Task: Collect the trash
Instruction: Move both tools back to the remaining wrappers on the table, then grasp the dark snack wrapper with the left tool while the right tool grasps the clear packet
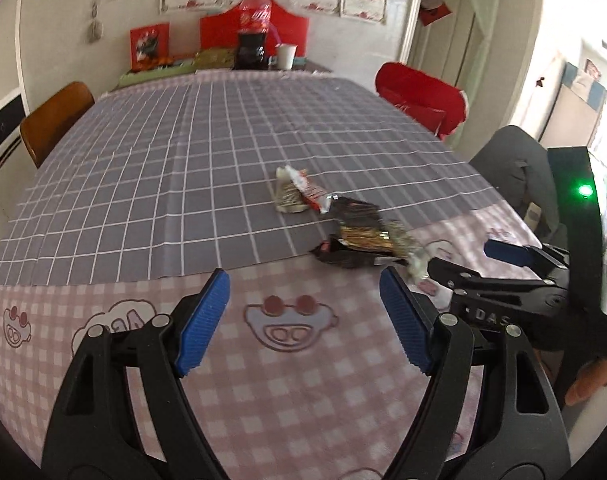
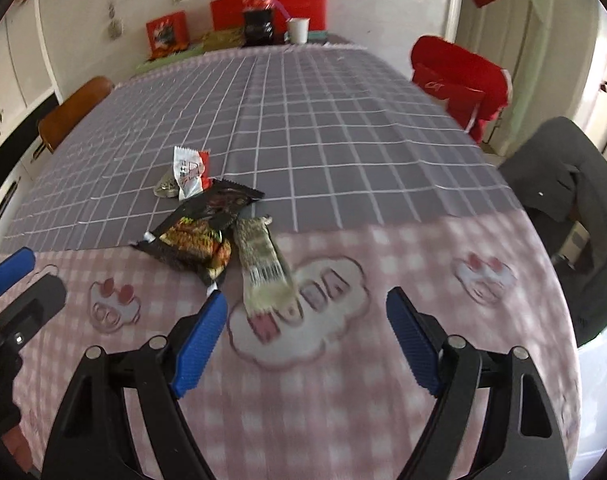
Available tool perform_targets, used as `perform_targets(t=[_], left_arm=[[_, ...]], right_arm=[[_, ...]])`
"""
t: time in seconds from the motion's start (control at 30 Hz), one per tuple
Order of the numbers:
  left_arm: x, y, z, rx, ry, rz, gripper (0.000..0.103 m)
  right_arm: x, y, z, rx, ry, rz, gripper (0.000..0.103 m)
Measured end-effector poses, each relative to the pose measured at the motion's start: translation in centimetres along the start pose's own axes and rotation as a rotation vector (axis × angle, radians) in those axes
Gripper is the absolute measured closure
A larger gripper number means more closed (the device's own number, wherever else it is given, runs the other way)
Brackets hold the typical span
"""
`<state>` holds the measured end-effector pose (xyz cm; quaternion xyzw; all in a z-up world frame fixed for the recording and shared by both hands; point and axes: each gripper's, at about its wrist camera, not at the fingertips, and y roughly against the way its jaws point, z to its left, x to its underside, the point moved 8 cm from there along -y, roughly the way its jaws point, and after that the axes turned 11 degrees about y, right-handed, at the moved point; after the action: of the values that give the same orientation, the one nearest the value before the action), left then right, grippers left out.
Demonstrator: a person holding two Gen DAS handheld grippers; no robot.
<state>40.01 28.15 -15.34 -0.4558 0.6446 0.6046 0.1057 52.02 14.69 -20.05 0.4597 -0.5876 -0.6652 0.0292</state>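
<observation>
From your left wrist, the left gripper [image 1: 303,320] hangs wide apart and empty; the snack wrappers [image 1: 343,220] lie uncollected on the table [image 1: 143,180].

From your right wrist, the right gripper [image 2: 307,340] gapes empty too, just short of the blurred wrappers. No bin shows.

Daylight floods in from the right edge of both views and blows out to white around the pale doorway [image 1: 583,80]. Both fisheye frames bend strongly toward dark, vignetted corners. Motion blur smears the pink gingham tablecloth [image 2: 343,380] and the crumpled snack wrappers [image 2: 207,232]. Shadows are soft.
</observation>
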Motion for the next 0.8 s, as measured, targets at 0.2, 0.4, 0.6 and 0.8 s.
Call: perform_targets(t=[0.2,0.4,0.6,0.8], left_arm=[[-1.0,-2.6,-0.2,-0.012,0.010,0.058,0.024],[-2.1,-5.5,-2.6,0.007,-0.002,0.121,0.021],[-1.9,-9.4,-5.7,0.011,-0.062,0.212,0.018],[-1.6,-12.4,-6.6,-0.050,-0.111,0.230,0.046]], right_arm=[[-1.7,-3.2,0.3,-0.006,0.047,0.022,0.024],[-2.2,-4.4,-0.4,-0.070,0.063,0.024,0.079],[-1.9,-3.6,-4.2,-0.111,-0.053,0.015,0.082],[-0.4,-1.9,-6.6,-0.075,-0.066,0.001,0.082]])
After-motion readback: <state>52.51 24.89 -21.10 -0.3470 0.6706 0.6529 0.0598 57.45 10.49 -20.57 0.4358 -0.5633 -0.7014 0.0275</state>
